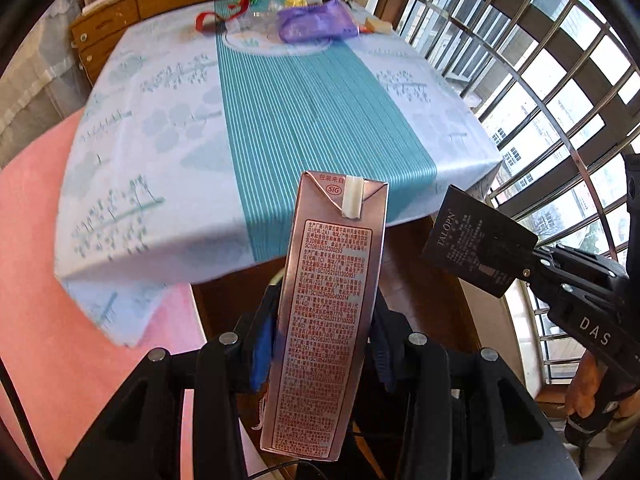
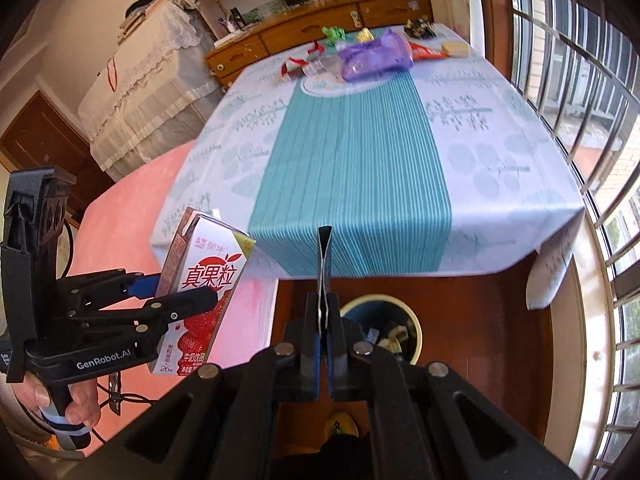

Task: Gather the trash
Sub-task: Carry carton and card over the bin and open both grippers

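The left gripper point(image 2: 182, 294) is clamped on a milk carton point(image 1: 324, 312), its 2 fingers pressing the carton's narrow sides. The carton stands nearly upright in the grip, its folded top tilted away from the camera, with red print on a silvery side in the left wrist view and a white face with red fruit art in the right wrist view. A hand point(image 2: 68, 400) grips the left gripper's handle at the lower left of the right wrist view.

The right gripper point(image 2: 324, 280) is fully closed on a thin black card point(image 1: 482, 240). The card appears edge-on in the right wrist view and as a flat dark tag with pale lettering in the left wrist view, jutting out from between the fingertips.

Both grippers hang off the near edge of the bench point(image 2: 500, 184), which is draped in a pale cloth with a teal striped band down its middle. Below the right gripper, on the wood floor, stands a bin point(image 2: 414, 320) with a pale rim and scraps inside.

At the bench's far end lie a purple bag point(image 2: 376, 58), a red ribbon point(image 1: 210, 20), a green item point(image 2: 334, 33) and an orange wrapper point(image 2: 426, 53), close together. A pink bed point(image 1: 36, 240) lies left of the bench.
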Motion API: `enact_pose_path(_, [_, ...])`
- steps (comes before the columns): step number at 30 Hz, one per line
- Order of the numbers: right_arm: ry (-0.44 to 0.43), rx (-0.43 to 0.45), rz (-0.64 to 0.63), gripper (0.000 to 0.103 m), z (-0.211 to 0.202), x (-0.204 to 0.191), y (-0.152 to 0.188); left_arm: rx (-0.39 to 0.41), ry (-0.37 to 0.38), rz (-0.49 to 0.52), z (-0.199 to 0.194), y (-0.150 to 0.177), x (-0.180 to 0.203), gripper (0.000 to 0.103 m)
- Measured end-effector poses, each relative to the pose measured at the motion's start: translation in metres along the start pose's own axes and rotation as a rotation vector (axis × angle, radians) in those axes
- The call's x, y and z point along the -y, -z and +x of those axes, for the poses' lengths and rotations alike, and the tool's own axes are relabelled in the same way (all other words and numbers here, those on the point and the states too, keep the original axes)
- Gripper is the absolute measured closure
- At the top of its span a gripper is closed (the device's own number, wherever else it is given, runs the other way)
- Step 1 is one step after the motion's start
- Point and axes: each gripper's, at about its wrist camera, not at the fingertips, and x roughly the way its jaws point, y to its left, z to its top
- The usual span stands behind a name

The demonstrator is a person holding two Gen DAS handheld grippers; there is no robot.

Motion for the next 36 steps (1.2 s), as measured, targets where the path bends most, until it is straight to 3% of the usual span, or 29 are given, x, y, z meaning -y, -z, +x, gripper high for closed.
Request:
enact_pose_path(6, [-0.02,-0.11,0.038,0.101,0.046,0.02,0.031,-0.057,0.016,-0.073,0.045,0.019,0.008,0.063])
enact_pose_path(12, [-0.037,-0.205,0.082,0.101,0.118,0.05,0.059,-0.122,0.007,-0.153,0.119,0.039,0.003,0.063])
enact_pose_path(19, [-0.02,-0.255,0.117,0.101,0.215,0.084,0.088,-0.18,-0.015,-0.214,0.221,0.065,-0.019,0.063])
enact_pose_path(26, [0.002,-0.269,0.184,0.099,0.291,0.111,0.11,-0.194,-0.038,-0.219,0.294,0.083,-0.037,0.062])
enact_pose_path(28, [0.0,-0.28,0.211,0.099,0.308,0.116,0.112,-0.208,-0.038,-0.221,0.309,0.089,-0.044,0.054])
enact_pose_path(30, [0.023,-0.278,0.215,0.087,0.318,0.119,0.113,-0.216,-0.054,-0.223,0.319,0.093,-0.049,0.027])
enact_pose_path(31, [0.036,-0.276,0.212,0.08,0.321,0.119,0.112,-0.209,-0.075,-0.227,0.324,0.094,-0.051,0.025])
enact_pose_path(32, [0.043,-0.271,0.214,0.066,0.322,0.121,0.112,-0.206,-0.081,-0.232,0.327,0.094,-0.053,0.021])
enact_pose_path(34, [0.033,-0.259,0.228,0.059,0.322,0.123,0.111,-0.206,-0.089,-0.25,0.333,0.098,-0.058,0.013])
enact_pose_path(36, [0.041,-0.25,0.221,0.059,0.321,0.122,0.112,-0.191,-0.106,-0.258,0.332,0.098,-0.064,0.009])
